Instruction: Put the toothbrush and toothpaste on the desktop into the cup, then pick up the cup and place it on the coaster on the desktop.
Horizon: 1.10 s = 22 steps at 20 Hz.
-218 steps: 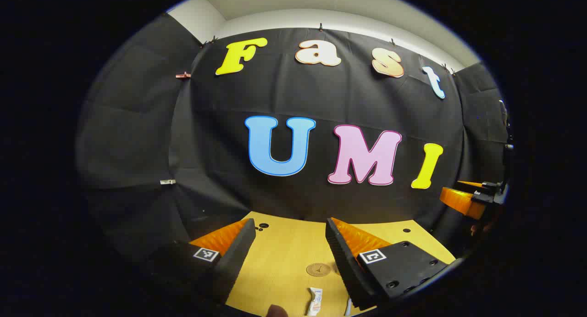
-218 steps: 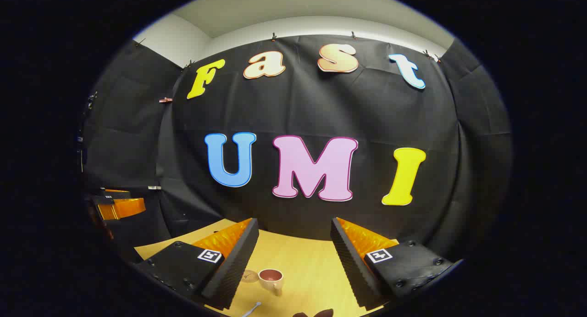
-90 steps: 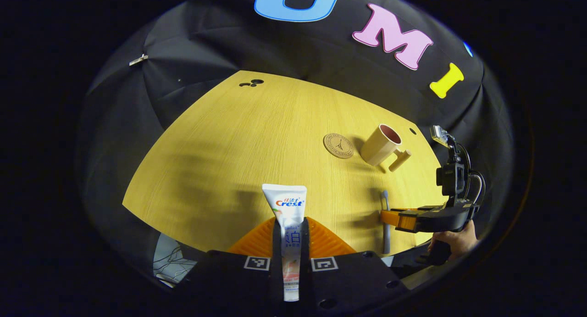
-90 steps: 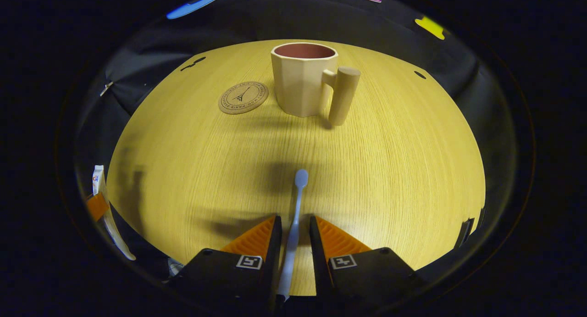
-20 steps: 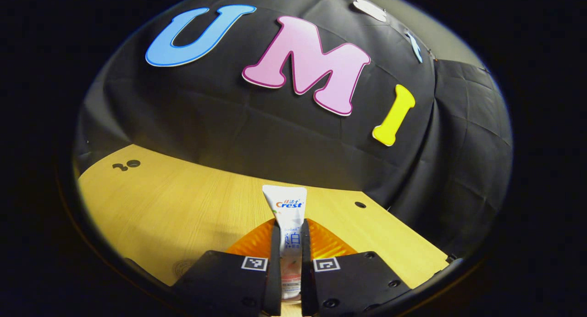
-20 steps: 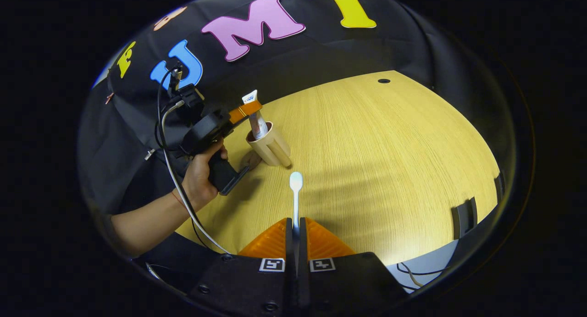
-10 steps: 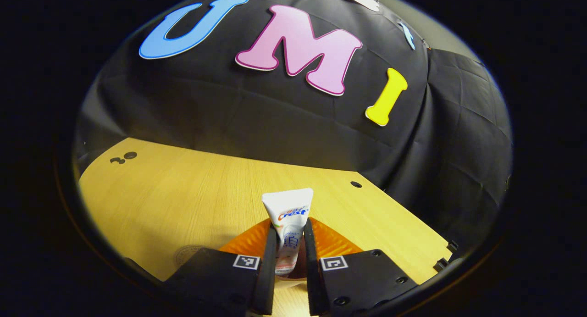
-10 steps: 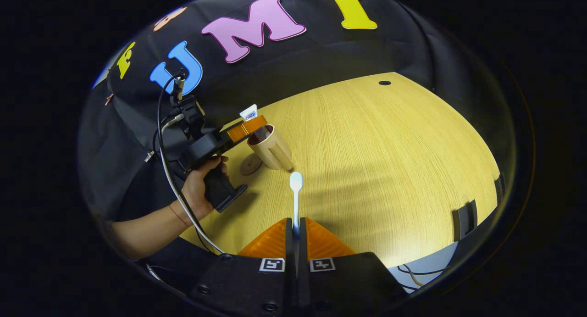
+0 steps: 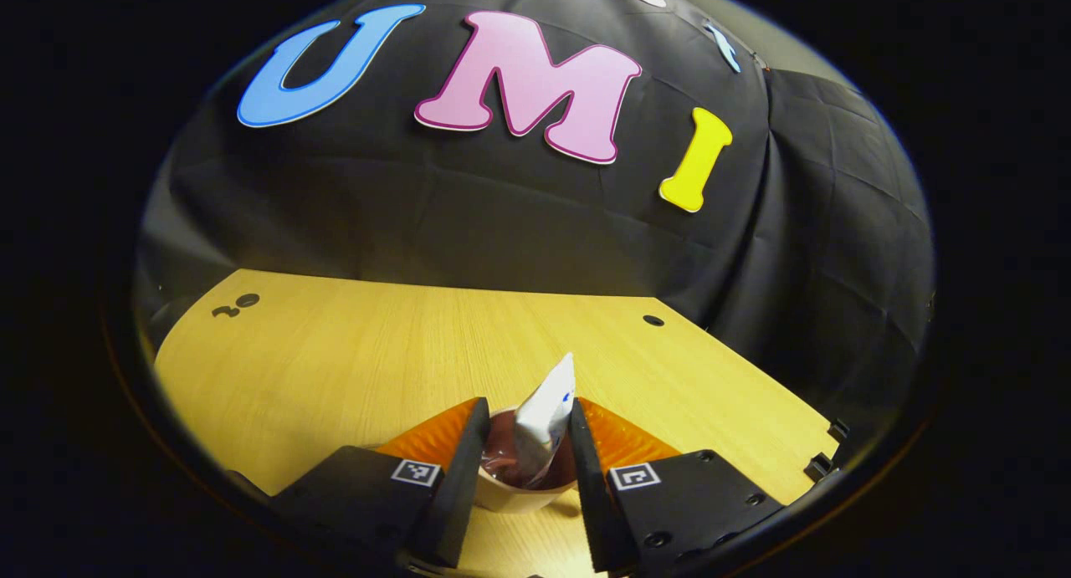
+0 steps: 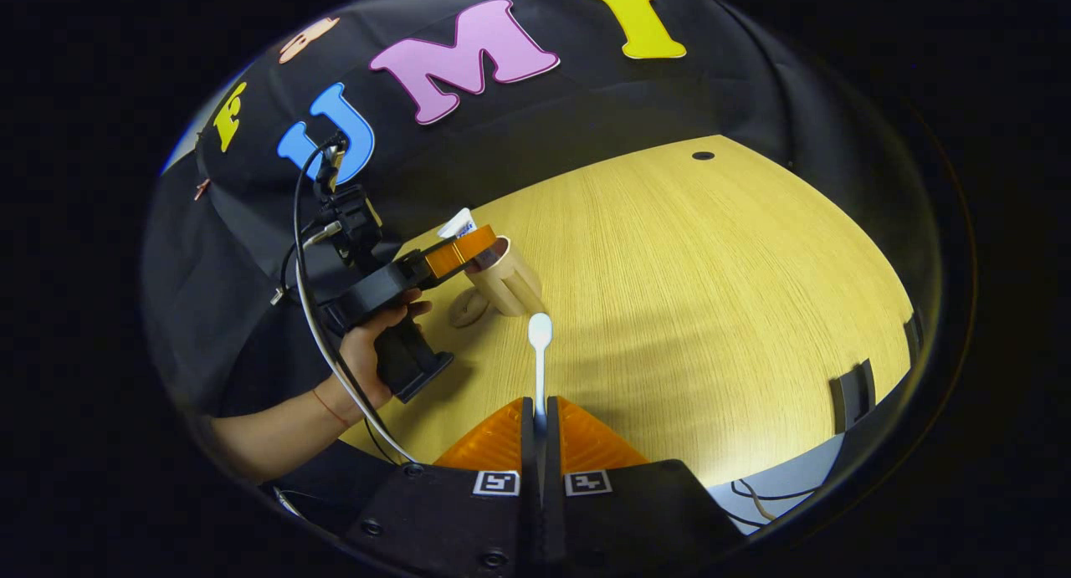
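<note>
While left gripper (image 9: 523,444) gapes, toothpaste (image 9: 544,415) seemingly loose in cup (image 9: 510,496); right gripper (image 10: 540,415) clamps toothbrush (image 10: 540,352).

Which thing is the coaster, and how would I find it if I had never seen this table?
Look at the yellow wooden desk, then find the beige cup near its left side in the right gripper view. The coaster lies flat just left of the cup. It is a thin round disc, while the cup stands tall.
</note>
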Each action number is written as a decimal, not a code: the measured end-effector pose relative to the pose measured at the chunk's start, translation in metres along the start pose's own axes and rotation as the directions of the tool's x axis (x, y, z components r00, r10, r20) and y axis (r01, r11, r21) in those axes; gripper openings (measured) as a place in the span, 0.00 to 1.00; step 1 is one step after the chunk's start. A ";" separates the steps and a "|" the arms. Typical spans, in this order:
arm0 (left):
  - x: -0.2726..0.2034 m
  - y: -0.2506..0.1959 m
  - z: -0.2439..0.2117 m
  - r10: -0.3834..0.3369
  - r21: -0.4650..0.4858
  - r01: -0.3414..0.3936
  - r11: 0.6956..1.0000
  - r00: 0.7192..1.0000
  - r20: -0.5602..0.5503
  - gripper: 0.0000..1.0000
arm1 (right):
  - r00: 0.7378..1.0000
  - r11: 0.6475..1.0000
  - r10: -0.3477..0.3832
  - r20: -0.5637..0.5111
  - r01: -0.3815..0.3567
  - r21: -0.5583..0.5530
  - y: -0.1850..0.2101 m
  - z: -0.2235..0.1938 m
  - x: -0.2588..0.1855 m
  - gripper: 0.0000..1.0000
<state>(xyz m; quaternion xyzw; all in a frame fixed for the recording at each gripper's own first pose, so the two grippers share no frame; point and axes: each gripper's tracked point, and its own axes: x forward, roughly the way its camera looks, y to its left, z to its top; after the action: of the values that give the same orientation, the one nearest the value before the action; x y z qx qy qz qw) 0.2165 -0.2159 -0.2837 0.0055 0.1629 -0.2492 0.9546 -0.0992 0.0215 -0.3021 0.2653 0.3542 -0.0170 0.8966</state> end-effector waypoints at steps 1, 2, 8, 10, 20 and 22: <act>-0.003 0.002 0.001 0.008 0.009 -0.008 1.000 1.000 0.003 0.70 | 1.000 1.000 0.005 0.006 -0.005 0.007 0.002 0.002 -0.001 0.05; -0.007 0.003 0.004 0.012 0.019 -0.012 1.000 1.000 0.003 0.64 | 1.000 1.000 0.009 0.014 -0.009 0.013 0.004 0.005 0.001 0.05; -0.052 0.008 0.014 0.006 0.024 -0.006 1.000 1.000 0.019 0.70 | 0.995 0.999 0.046 0.086 -0.048 0.026 0.023 0.036 0.013 0.05; -0.073 0.012 0.013 0.006 -0.009 -0.005 1.000 1.000 0.018 0.70 | 0.991 0.997 0.064 0.121 -0.067 0.026 0.033 0.054 0.023 0.05; -0.166 0.073 -0.028 0.106 -0.052 -0.108 0.993 0.994 -0.029 0.71 | 0.939 0.983 0.183 0.292 -0.179 -0.042 0.085 0.154 0.069 0.04; -0.179 0.084 -0.038 0.126 -0.050 -0.128 0.991 0.991 -0.038 0.71 | 0.927 0.978 0.207 0.312 -0.200 -0.055 0.098 0.168 0.074 0.05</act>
<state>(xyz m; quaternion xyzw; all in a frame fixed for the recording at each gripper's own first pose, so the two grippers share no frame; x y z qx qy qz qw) 0.0977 -0.0540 -0.2695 -0.0050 0.1855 -0.1835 0.9653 0.0831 0.0349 -0.2023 0.2845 0.1767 0.0374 0.9415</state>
